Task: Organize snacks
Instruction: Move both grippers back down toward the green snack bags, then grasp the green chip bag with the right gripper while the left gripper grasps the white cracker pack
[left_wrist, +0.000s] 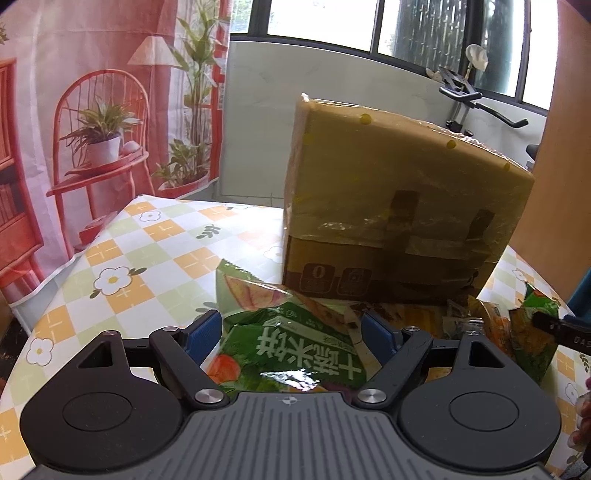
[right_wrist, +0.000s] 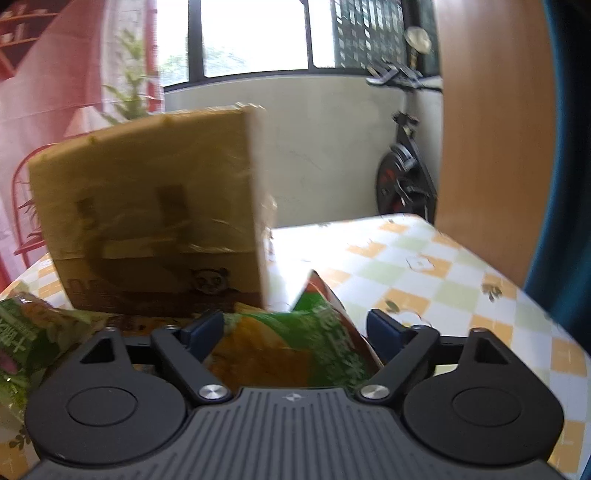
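Note:
A green rice-cracker bag (left_wrist: 288, 350) lies on the checked tablecloth (left_wrist: 129, 266) in front of a tape-wrapped cardboard box (left_wrist: 399, 206). My left gripper (left_wrist: 291, 328) is open, its blue pads on either side of that bag and not squeezing it. A second green and orange snack bag (right_wrist: 295, 343) leans toward the box (right_wrist: 147, 206); my right gripper (right_wrist: 295, 326) stands open around it, with a gap at the right pad. From the left wrist view this second bag (left_wrist: 532, 328) sits at the right, with a dark finger of the right gripper (left_wrist: 550, 325) beside it.
More small wrappers (left_wrist: 461, 317) lie between the two bags at the foot of the box. A printed red curtain (left_wrist: 92, 129) hangs behind the table on the left. An exercise bike (right_wrist: 402, 173) and a wooden panel (right_wrist: 491, 147) stand behind the table's far right edge (right_wrist: 424, 266).

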